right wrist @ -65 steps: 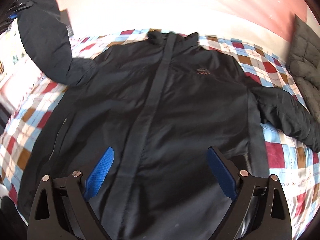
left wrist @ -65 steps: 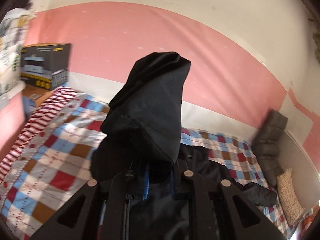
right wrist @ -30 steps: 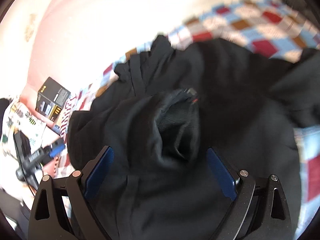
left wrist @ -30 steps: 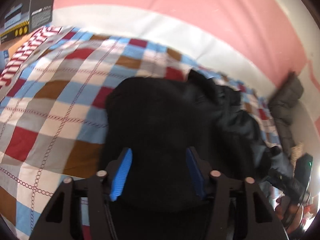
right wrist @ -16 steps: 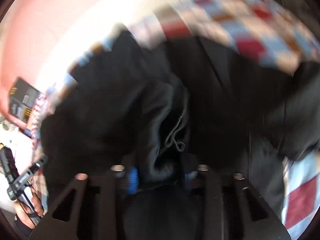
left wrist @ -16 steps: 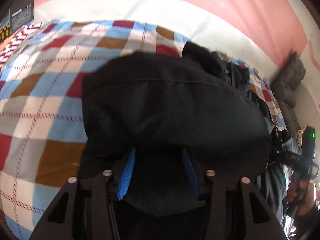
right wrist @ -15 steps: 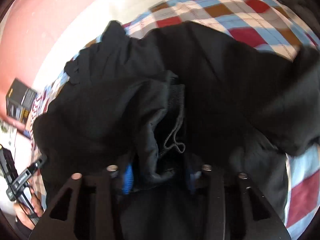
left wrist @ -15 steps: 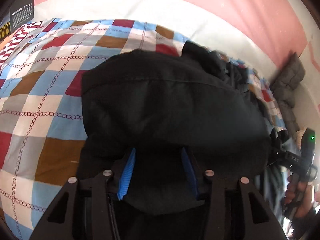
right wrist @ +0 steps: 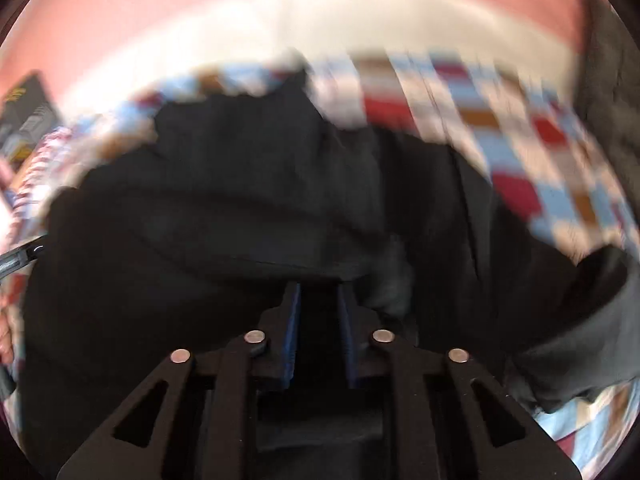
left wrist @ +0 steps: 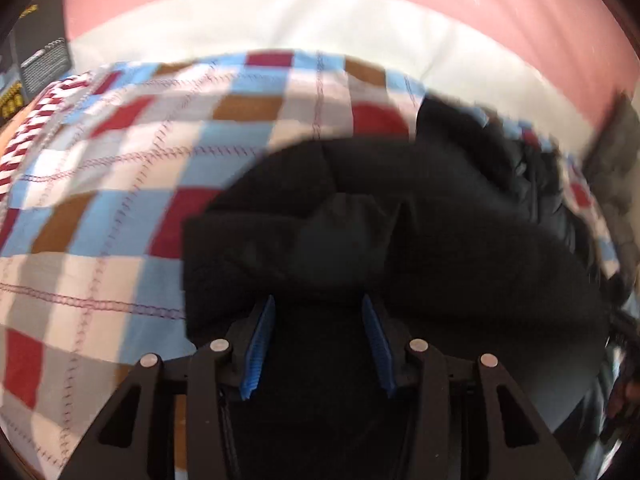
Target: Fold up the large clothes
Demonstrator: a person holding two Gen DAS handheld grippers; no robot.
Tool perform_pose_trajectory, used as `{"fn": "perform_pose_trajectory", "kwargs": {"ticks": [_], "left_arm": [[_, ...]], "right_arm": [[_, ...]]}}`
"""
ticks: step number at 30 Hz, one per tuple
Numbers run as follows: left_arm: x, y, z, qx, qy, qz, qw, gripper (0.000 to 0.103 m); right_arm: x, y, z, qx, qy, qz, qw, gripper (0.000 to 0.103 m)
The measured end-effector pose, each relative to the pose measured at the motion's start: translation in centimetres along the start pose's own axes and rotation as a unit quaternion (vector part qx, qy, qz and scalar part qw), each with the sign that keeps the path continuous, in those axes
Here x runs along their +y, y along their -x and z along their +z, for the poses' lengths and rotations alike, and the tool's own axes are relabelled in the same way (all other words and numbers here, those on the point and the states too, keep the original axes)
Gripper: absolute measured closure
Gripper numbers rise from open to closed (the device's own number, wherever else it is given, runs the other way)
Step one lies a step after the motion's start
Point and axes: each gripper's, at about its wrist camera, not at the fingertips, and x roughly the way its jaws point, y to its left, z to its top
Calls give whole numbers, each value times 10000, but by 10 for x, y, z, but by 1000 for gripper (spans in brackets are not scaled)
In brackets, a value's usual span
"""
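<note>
At far left a dark printed box [left wrist: 40,60] is seen beside the checked bedspread [left wrist: 100,240]; whether anything is in it cannot be told. The black jacket [left wrist: 440,240] lies bunched on the bedspread. The left gripper [left wrist: 318,344] is clamped on a thick fold of it. The right gripper [right wrist: 318,336] has just been closing; its jaws are nearly together on a jacket edge. The side fold is judged in hand. Next, both held edges are to be carried across and laid flat.
</note>
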Motion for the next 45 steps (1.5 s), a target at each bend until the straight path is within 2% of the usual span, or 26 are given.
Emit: {"fn": "perform_pose_trajectory", "kwargs": {"ticks": [2, 5, 7, 9, 11, 12, 14, 16, 18, 20, 22, 24, 26, 29, 30, 33, 35, 38, 45], "left_arm": [[-5, -5, -3, -91, -360, 185, 9991, 54], [3, 16, -2, -53, -55, 74, 9999, 64], [8, 51, -14, -344, 28, -280, 9990, 65], [13, 74, -34, -475, -9, -427, 9980, 65], [17, 62, -56, -86, -144, -234, 9996, 63], [19, 50, -64, 158, -202, -119, 9996, 63], [21, 55, -69, 167, -114, 21, 9998, 63], [20, 73, -65, 180, 150, -78, 9997, 67], [15, 94, -69, 110, 212, -176, 9996, 67], [3, 129, -83, -130, 97, -266, 9995, 67], [-10, 159, -100, -258, 33, -377, 9989, 67], [-22, 182, -118, -313, -12, -474, 9984, 67], [-35, 205, -138, -327, -35, -587, 9977, 65], [-53, 233, -161, -333, -39, -737, 9967, 65], [-58, 240, -166, -328, -22, -800, 9963, 62], [-73, 254, -177, -314, 57, -910, 9953, 52], [-84, 255, -181, -215, 52, -928, 9954, 49], [-100, 256, -180, -117, -2, -985, 9951, 49], [-125, 239, -157, -222, -276, -851, 9957, 48]], "right_arm": [[-17, -9, -3, -36, -264, 74, 9996, 103], [-24, 6, -1, 44, -507, 42, 9987, 103], [-25, 36, -5, -242, -530, 95, 9983, 101], [-24, 64, -22, -571, -441, 255, 9971, 101], [-24, 53, -37, -245, -302, 152, 9991, 101], [-24, 38, -45, 60, -149, 107, 9998, 102], [-27, 41, -50, 108, -254, 77, 9996, 103], [-28, 62, -50, 17, -478, 80, 9988, 99], [-26, 86, -55, -98, -462, 143, 9988, 95], [-24, 119, -74, -253, -393, 170, 9988, 84], [-28, 153, -99, -394, -389, 177, 9983, 81], [-31, 183, -123, -488, -454, 231, 9975, 74], [-33, 206, -147, -521, -462, 234, 9973, 54], [-44, 228, -169, -538, -494, 244, 9970, 52], [-48, 235, -176, -546, -518, 265, 9968, 52], [-65, 253, -192, -558, -661, 377, 9955, 52], [-77, 258, -196, -577, -773, 381, 9946, 48], [-107, 263, -201, -590, -1082, 392, 9916, 38], [-188, 246, -199, -632, -1803, 411, 9807, 32]]}}
